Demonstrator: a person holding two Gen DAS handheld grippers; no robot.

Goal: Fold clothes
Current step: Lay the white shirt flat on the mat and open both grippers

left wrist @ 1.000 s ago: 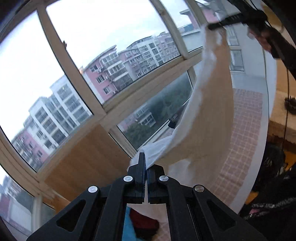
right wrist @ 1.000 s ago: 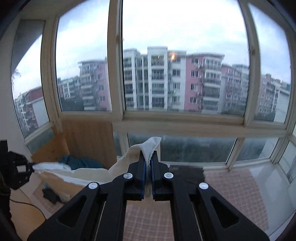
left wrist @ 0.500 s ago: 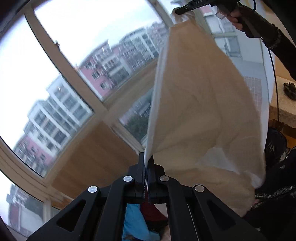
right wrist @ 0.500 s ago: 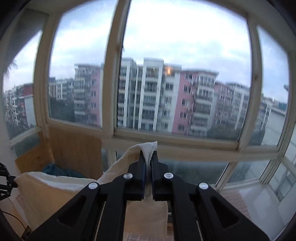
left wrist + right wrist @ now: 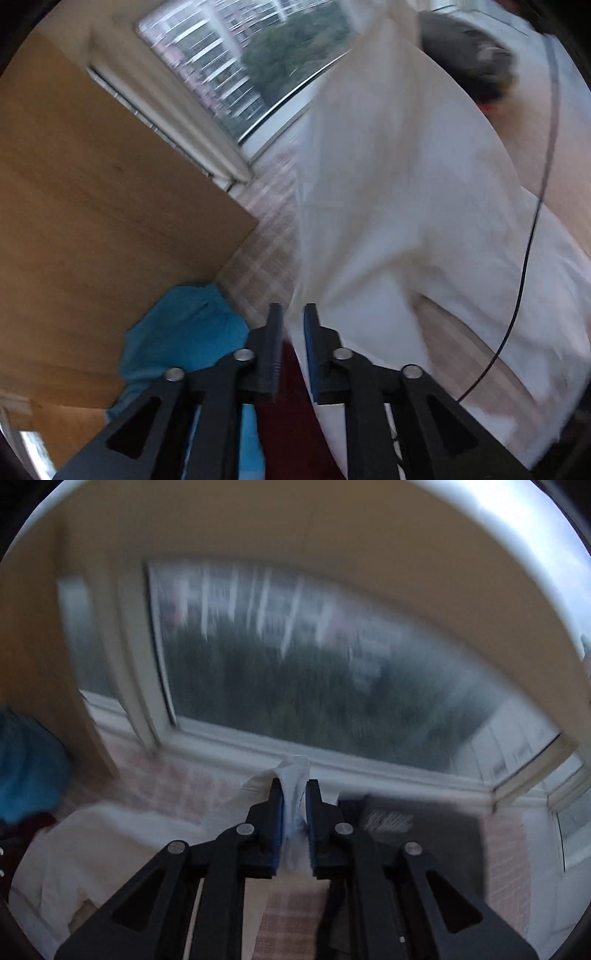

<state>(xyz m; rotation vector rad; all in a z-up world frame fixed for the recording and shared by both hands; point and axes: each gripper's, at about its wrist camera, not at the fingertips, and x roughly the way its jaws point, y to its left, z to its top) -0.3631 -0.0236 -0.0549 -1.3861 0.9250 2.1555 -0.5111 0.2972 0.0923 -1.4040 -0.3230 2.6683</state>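
Two black fingers of the left gripper (image 5: 293,314) are pointing steeply down in the left wrist view, and its jaws are opening, a narrow gap showing between the blue-lined pads. A white garment (image 5: 399,221) is billowing across the right half of this blurred view, its near edge running down into that gap; whether the pads are pressing on the cloth I cannot tell. A blue garment (image 5: 181,336) is lying bunched against a wooden panel (image 5: 92,206) at lower left, with a dark red cloth (image 5: 288,413) showing under the fingers. A checked pink surface (image 5: 266,254) is stretching away toward a window (image 5: 258,59), and a thin black cable (image 5: 532,229) is curving down the right side.

Turning to the right wrist view, the right gripper (image 5: 294,797) is also parting its jaws, with a twisted corner of the white garment (image 5: 110,834) standing between the pads and sticking out past the fingertips. The rest of that cloth is trailing off to the left over the checked surface (image 5: 177,786), beneath the blurred window (image 5: 314,672). The blue garment (image 5: 26,760) is sitting at the far left edge.
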